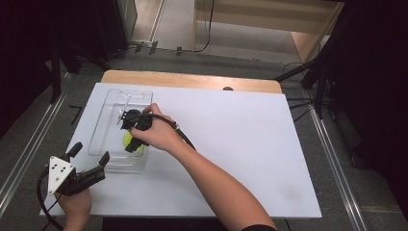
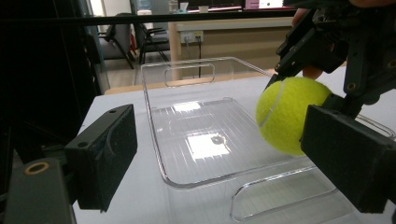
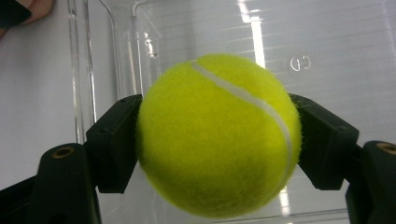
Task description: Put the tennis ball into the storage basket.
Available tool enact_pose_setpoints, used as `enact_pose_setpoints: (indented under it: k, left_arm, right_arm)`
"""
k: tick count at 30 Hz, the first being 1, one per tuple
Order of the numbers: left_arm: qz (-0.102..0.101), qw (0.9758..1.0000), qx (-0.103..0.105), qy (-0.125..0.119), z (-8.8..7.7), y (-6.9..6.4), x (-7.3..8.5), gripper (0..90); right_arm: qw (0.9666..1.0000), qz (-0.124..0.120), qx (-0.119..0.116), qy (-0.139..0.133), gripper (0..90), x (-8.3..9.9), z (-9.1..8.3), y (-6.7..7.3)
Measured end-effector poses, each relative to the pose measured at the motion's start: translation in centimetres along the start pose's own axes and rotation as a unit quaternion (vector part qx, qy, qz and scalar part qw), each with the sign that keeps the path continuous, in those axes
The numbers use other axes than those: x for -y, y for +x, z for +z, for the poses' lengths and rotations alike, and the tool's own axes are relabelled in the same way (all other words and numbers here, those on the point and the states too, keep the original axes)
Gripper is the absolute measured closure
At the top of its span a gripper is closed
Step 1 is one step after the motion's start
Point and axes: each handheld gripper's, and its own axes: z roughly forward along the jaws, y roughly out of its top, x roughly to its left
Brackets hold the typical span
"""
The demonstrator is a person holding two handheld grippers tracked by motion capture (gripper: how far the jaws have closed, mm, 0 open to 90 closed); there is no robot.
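A white table (image 1: 231,144) carries a clear plastic bin (image 1: 108,125) at its left, and over the bin's near end the right gripper (image 1: 131,140) holds a yellow tennis ball (image 3: 217,135) just above the ribbed floor. The step in hand looks like placing the ball into the bin; the next move calls for lowering it the last bit onto the bottom, inside the walls, then parting the jaws so it settles without rolling. Both black pads (image 3: 114,144) press the ball's sides, clamped firmly on it. The left gripper (image 1: 87,160) waits at the bin's near corner, jaws spread wide and holding nothing.
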Motion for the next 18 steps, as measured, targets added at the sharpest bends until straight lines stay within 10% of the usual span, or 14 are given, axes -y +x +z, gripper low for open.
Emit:
enact_pose_setpoints:
  k: [18]
  left_arm:
    - [0.000, 1.0000, 0.000, 0.000, 0.0, 0.0, 0.0, 11.3]
  right_arm:
    - [0.9997, 0.005, 0.009, -0.022, 10.4, 1.1, -2.1, 0.1]
